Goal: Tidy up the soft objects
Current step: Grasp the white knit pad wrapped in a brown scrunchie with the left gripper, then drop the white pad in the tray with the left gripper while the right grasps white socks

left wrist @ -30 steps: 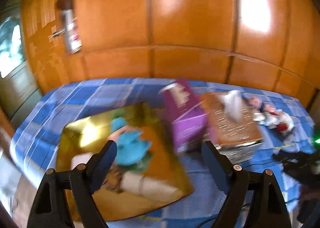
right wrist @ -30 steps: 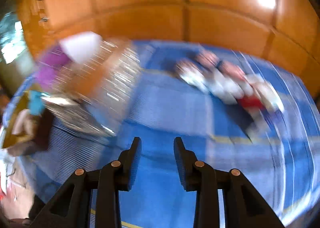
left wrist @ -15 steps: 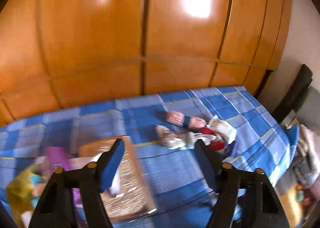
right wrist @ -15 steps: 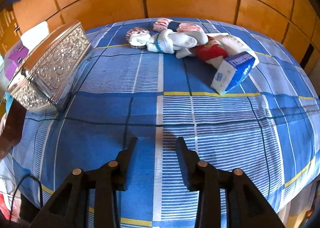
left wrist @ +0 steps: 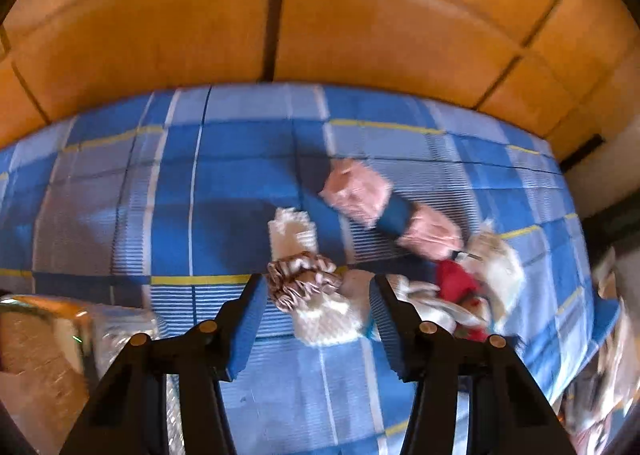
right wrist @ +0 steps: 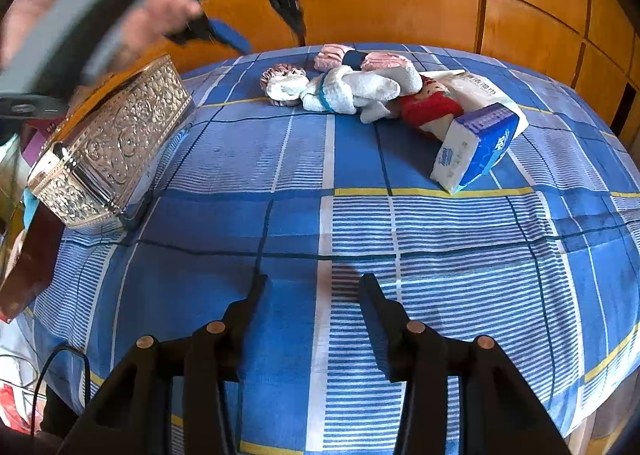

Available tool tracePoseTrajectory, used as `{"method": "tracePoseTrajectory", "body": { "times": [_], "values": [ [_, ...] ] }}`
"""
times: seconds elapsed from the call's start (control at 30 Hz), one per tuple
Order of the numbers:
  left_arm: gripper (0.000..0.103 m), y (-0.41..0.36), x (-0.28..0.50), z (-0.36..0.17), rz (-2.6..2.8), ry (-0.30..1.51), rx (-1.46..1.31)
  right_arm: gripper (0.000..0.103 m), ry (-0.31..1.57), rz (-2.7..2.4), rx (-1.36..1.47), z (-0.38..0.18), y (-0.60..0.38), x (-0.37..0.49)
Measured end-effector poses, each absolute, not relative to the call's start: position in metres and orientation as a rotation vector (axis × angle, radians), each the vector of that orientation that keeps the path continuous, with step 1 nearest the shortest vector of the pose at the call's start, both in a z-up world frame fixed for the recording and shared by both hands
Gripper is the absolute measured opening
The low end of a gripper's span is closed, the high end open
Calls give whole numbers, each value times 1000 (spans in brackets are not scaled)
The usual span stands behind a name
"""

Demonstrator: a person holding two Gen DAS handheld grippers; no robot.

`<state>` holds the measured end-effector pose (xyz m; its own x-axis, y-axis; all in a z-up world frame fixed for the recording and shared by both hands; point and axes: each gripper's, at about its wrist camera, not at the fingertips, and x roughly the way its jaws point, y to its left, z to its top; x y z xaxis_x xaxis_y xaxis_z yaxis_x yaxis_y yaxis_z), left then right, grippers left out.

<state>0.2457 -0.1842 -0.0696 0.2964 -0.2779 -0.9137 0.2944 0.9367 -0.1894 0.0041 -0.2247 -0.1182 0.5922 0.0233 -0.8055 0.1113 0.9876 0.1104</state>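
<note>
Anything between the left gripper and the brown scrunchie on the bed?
Nothing visible. The left gripper hangs above the brown scrunchie, jaws closing with nothing gripped. The white sock lies against the scrunchie, not over it.

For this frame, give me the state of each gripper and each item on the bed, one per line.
left gripper: empty, jaws closing, above the sock pile.
right gripper: empty, jaws opening, over bare bedspread.
ornate box: tilted, closed.
tissue pack: tilted, leaning on the pile.
white sock: lying on the pile.

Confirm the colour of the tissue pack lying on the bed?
White and blue soft plastic tissue pack, with blue lettering; clearest in the right wrist view.
</note>
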Motion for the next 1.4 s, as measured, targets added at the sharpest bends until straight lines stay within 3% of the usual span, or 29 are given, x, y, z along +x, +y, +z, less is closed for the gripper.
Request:
{"method": "tracePoseTrajectory", "body": {
  "times": [0.1,0.37,0.43,0.57,1.1,1.4],
  "values": [
    [42,-187,257,-90,-346,1265,4,46,927,-42,166,-119,-227,5],
    [45,-191,260,-123,-332,1312,37,46,911,-21,205,-120,-233,7],
    [38,-193,253,-122,-341,1289,79,46,910,-19,206,-119,-233,8],
    [37,-191,246,-116,-360,1290,85,46,907,-14,198,-119,-234,7],
    [37,-111,306,-11,-200,1126,9,46,913,-26,150,-119,-227,4],
    [37,20,311,44,-22,1033,-47,46,907,-36,112,-119,-223,2]
  ]
}}
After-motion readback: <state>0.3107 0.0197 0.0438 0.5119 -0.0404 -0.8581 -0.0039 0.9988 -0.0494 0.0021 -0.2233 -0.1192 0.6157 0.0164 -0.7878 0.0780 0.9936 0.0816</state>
